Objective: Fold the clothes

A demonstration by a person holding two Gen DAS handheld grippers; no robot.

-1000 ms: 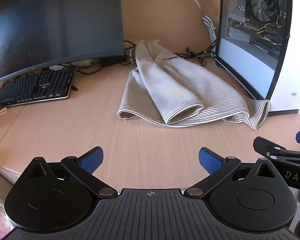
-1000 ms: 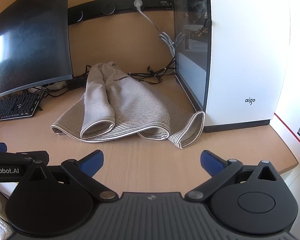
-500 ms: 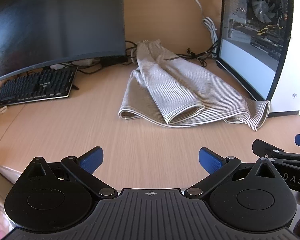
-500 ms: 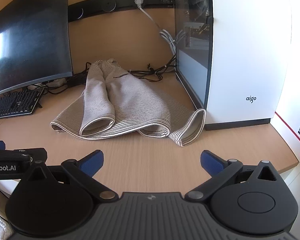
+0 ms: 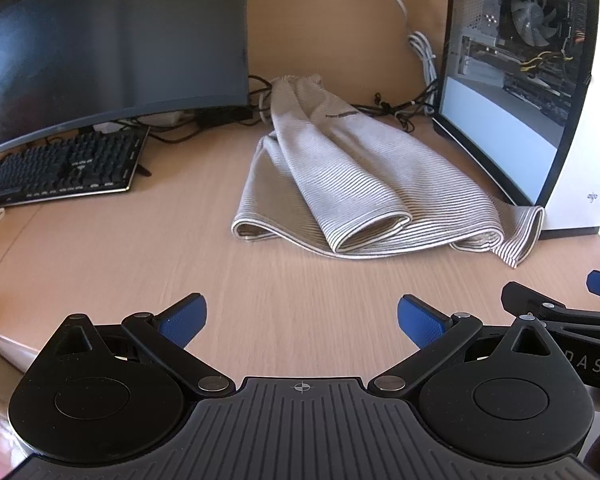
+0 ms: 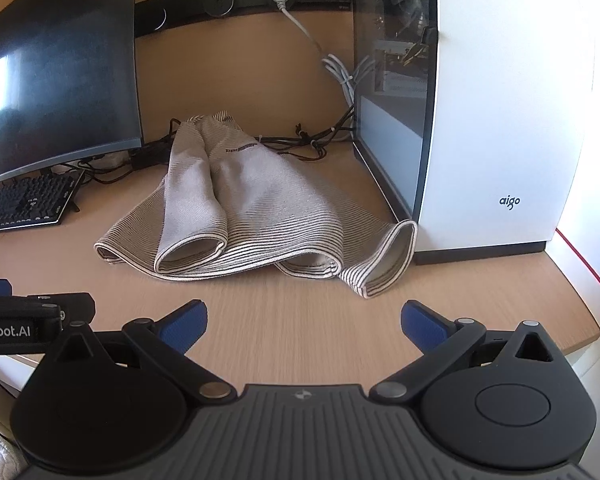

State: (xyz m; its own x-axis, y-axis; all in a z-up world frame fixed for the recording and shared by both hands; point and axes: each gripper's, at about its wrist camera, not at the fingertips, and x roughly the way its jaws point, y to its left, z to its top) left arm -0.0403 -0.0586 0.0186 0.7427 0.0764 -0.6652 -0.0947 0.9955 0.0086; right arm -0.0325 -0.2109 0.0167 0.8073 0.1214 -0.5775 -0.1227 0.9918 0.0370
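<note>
Closest to me are my own two grippers. My left gripper [image 5: 302, 322] has its blue fingers spread wide with nothing between them. My right gripper [image 6: 303, 322] is spread wide too, and it holds nothing. Both hang over the bare near part of the wooden desk [image 5: 140, 264], side by side, and neither one touches the cloth.

Straight ahead of both grippers lies the striped garment [image 5: 364, 192]. It is the only piece of clothing I can see, just one. It sits in a rumpled heap in the middle of the desk. Its long way runs from near me to far from me. The wide hem is the near end, and it curls up in three soft loops. The narrow end points to the back wall.

From my left gripper the heap lies ahead and a bit to the right. From my right gripper [image 5: 560, 312] it lies ahead and a bit to the left. The right end loop of the hem [image 6: 384, 260] looks nearer to my right gripper. The left end of the hem [image 5: 248, 232] looks nearer to my left one. So I think each gripper should reach forward for its own end.

Farther back there is one keyboard [image 5: 68, 168] on the left, one dark monitor [image 5: 112, 44] over it, and one white computer case [image 6: 496, 100] on the right, just beside the cloth. A tangle of cables [image 5: 396, 108] lies at the very back.
</note>
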